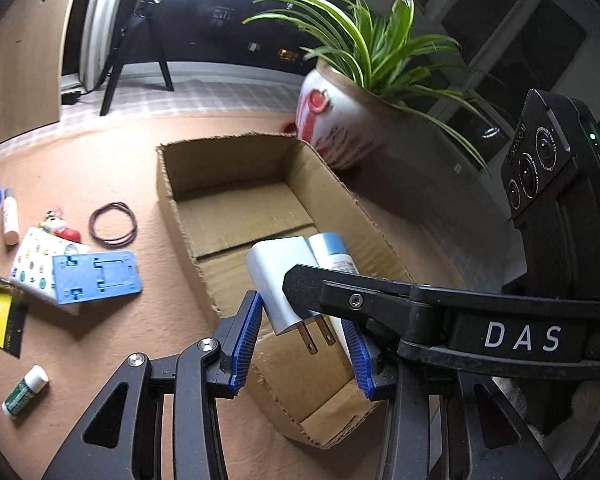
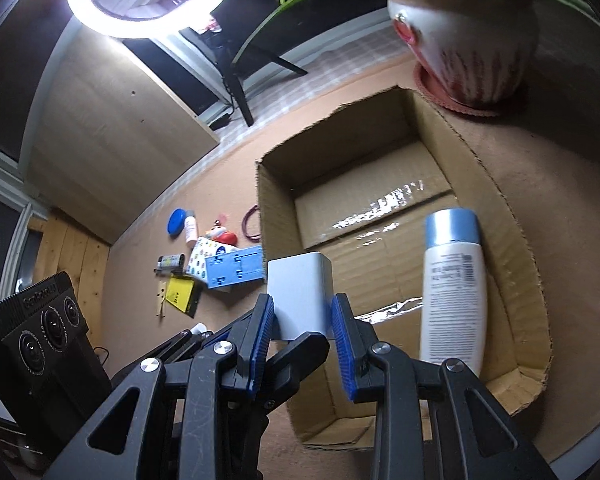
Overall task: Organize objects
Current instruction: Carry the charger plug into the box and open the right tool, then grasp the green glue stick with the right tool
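Tabletop; "DAS" on right hand-held gripper

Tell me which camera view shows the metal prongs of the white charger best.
The left wrist view: both prongs of the white charger show clearly there. In the right wrist view the right gripper holds the charger and hides them.

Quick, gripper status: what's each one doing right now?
Left gripper: open, holding nothing.
Right gripper: shut on the white charger, above the cardboard box.

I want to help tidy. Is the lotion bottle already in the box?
Yes, in. The lotion bottle lies on its side on the floor of the cardboard box, beside its right wall.
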### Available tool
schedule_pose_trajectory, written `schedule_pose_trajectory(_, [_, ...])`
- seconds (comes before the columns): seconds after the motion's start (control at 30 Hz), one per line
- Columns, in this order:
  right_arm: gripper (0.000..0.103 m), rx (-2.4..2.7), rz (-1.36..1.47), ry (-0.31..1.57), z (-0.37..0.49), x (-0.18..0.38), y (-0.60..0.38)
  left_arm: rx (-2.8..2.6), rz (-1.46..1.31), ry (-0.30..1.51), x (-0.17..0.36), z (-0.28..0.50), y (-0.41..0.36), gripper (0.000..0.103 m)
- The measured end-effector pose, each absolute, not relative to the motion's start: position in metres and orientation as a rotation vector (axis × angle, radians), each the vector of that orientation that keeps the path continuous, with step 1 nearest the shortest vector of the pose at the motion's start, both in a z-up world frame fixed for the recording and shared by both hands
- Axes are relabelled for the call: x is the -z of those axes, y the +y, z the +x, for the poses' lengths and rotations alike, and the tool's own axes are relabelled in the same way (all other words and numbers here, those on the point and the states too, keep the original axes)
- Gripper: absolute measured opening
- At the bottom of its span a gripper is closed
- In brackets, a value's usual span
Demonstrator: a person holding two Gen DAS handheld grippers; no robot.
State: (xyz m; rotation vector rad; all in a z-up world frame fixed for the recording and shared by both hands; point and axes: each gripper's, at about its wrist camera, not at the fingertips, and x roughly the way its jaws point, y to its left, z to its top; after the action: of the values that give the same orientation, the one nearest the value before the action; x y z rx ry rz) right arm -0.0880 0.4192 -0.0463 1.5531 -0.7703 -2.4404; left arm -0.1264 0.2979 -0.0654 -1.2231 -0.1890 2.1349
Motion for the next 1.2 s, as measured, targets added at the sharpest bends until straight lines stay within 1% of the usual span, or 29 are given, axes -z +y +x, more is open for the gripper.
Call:
schedule_pose_trajectory(0.1, [0.029, 2.425, 1.553, -0.764, -0.088, 0.048, 0.419, -2.126, -1.233, -0.174, 0.068, -0.127, 0.302, 0.046])
schedule_pose_trajectory(0.13, [0.03, 2.414, 1.548, -0.766, -0.087, 0.049, 0.419, -2.131, -1.241, -0.167, 0.069, -0.128, 0.301, 0.05])
schedule_pose_trajectory(0.17, [0.037, 2.423, 1.55, -0.762, -0.086, 0.049, 0.418, -2.133, -1.251, -0.165, 0.069, -0.129, 0.301, 0.061])
schedule_pose_trajectory(0.2, [0.042, 2.44, 1.561, -0.747, -0.086, 0.05, 0.417, -2.132, -1.26, -0.169, 0.07, -0.129, 0.299, 0.066])
schedule_pose_trajectory(0.23, [0.046, 2.458, 1.562, -0.738, -0.086, 0.049, 0.417, -2.141, -1.253, -0.173, 0.069, -0.129, 0.297, 0.067])
schedule_pose_trajectory(0.33, [0.048, 2.5, 1.546, -0.728, -0.084, 0.047, 0.416, -2.16, -1.244, -0.159, 0.066, -0.127, 0.29, 0.067])
schedule_pose_trajectory(0.57, [0.048, 2.514, 1.514, -0.702, -0.083, 0.04, 0.403, -2.2, -1.237, -0.166, 0.059, -0.12, 0.262, 0.067])
schedule_pose_trajectory(0.9, [0.048, 2.511, 1.46, -0.621, -0.082, 0.024, 0.362, -2.305, -1.274, -0.201, 0.061, -0.109, 0.186, 0.067])
schedule_pose_trajectory(1.07, [0.048, 2.441, 1.49, -0.6, -0.082, 0.029, 0.328, -2.361, -1.326, -0.258, 0.07, -0.112, 0.138, 0.067])
schedule_pose_trajectory(1.2, [0.048, 2.39, 1.545, -0.58, -0.086, 0.045, 0.299, -2.384, -1.376, -0.346, 0.078, -0.118, 0.099, 0.067])
